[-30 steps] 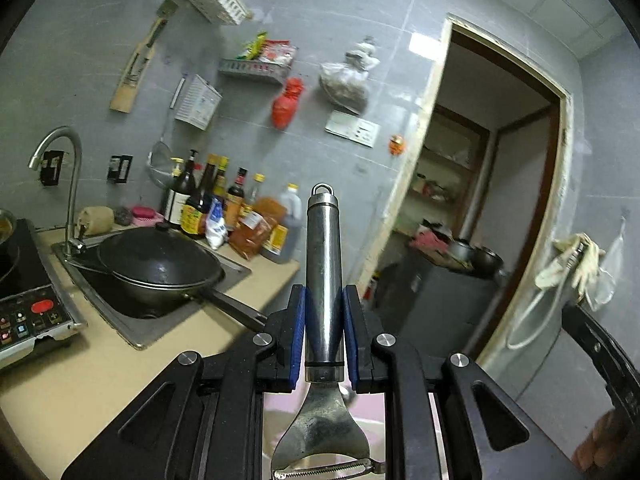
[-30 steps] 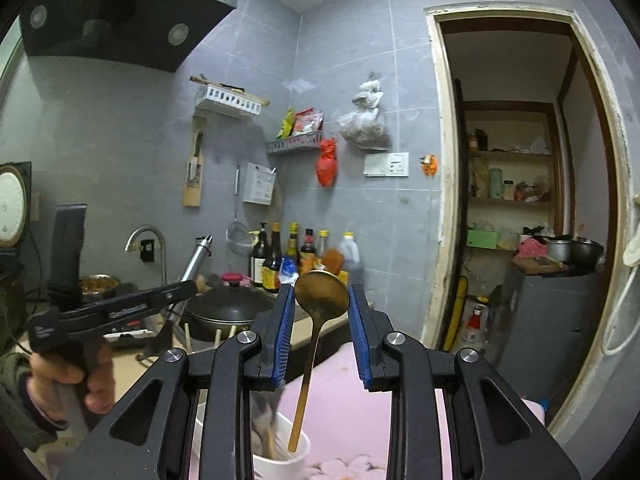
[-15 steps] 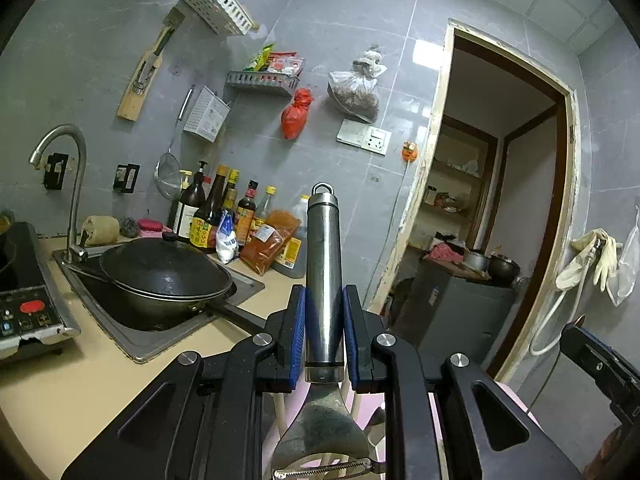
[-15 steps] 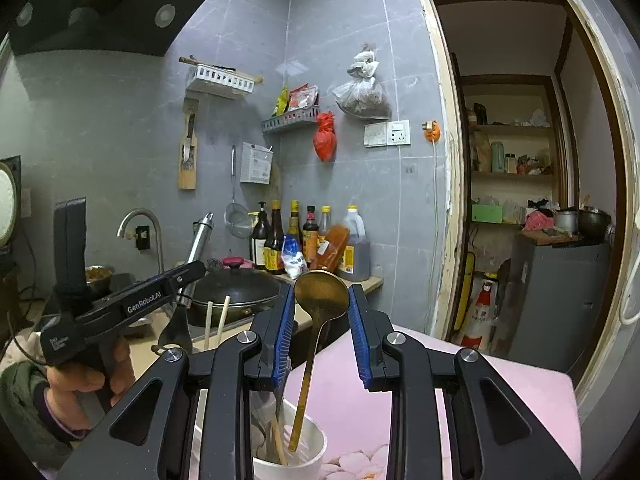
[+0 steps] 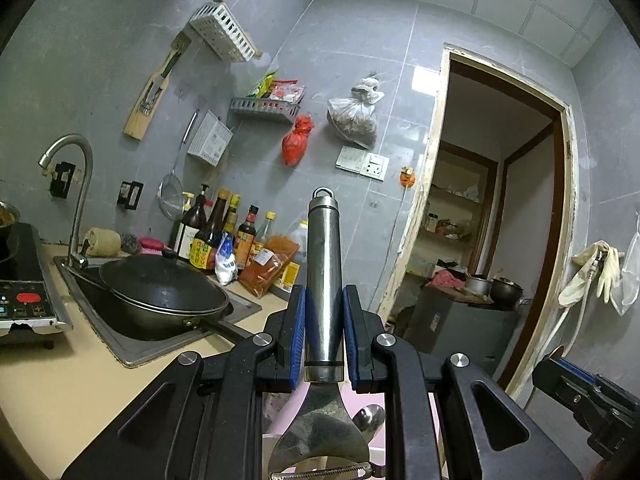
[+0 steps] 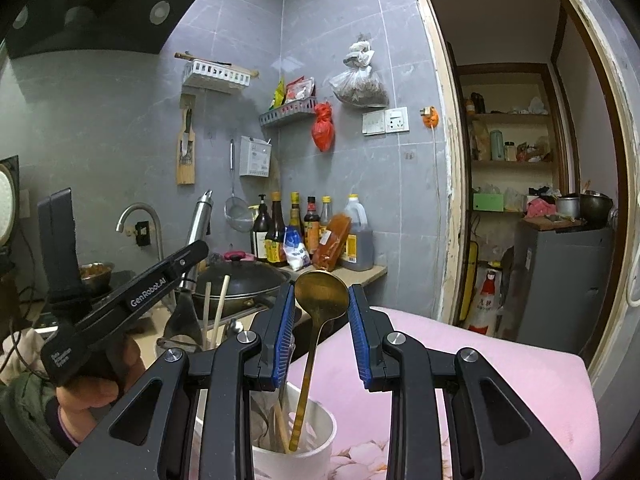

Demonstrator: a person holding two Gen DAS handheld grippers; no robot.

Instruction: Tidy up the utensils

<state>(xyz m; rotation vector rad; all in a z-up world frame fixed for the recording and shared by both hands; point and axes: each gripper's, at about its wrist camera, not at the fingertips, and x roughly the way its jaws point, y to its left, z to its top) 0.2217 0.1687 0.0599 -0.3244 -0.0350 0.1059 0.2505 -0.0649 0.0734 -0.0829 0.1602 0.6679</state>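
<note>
Pink tabletop (image 6: 500, 384), white cup (image 6: 320, 436) below. Left gripper (image 5: 323, 334) squeezing peeler (image 5: 322, 280), head down above cup. Right gripper (image 6: 321, 334) open around gold spoon (image 6: 320, 300) standing in cup, not touching. Could knock spoon, tip cup.

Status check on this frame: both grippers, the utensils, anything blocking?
Left gripper shut on peeler, handle up. Right gripper open around gold spoon, pads not touching; spoon stands in white cup. Nothing blocking.

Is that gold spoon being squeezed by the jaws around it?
No: the gold spoon stands in the white cup, and the right gripper jaws sit open with gaps either side of it.
</note>
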